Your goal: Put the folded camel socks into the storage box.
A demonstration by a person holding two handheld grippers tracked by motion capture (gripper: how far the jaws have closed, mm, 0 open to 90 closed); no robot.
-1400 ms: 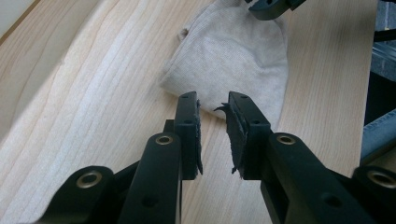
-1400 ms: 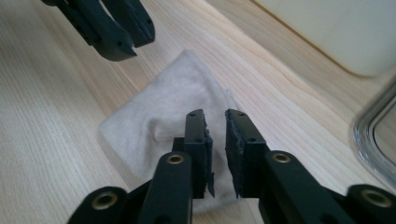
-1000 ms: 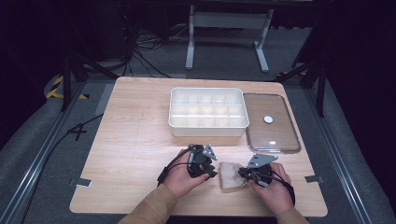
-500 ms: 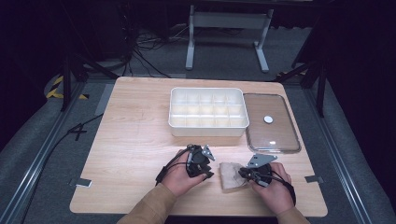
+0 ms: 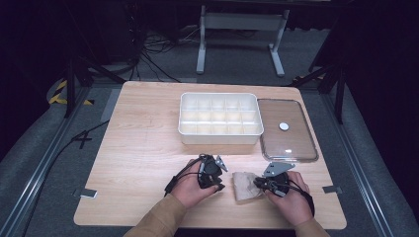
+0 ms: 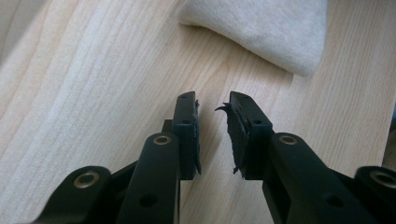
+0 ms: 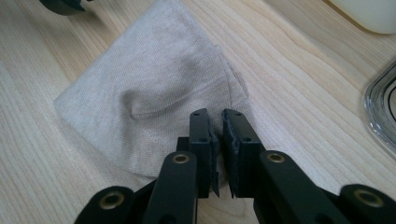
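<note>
In the right gripper view, my right hand-held gripper (image 7: 219, 122) has its jaws drawn nearly together, only a narrow slit between the pads, and they sit low over the near edge of the beige cloth (image 7: 149, 107). The pads appear to pinch a bit of the fabric's hem, though the slit is too dark for me to be sure how much is caught. The cloth lies folded and slightly rumpled, flat on the desk (image 7: 299, 84), spreading to the upper left of that frame.

In the left gripper view, my left hand-held gripper (image 6: 212, 109) has its jaws a little apart with bare wood between them; it holds nothing. The same cloth (image 6: 271, 28) lies at the top of that frame, apart from the pads, whose rubber facing looks frayed.

From the high view, both hands sit at the lower middle of the frame, the left hand-held gripper (image 5: 213, 173) just left of the cloth (image 5: 244, 183) and the right hand-held gripper (image 5: 267, 183) at its right edge. Above them, at the centre of the frame, stands a white compartment box (image 5: 220, 136), and just right of it lies a clear lid (image 5: 286, 143) with a white knob. The desk (image 5: 143, 148) is light wood. Around it the room is dark: grey floor, metal rails at the sides, cables and a grey stand at the top of the frame.
</note>
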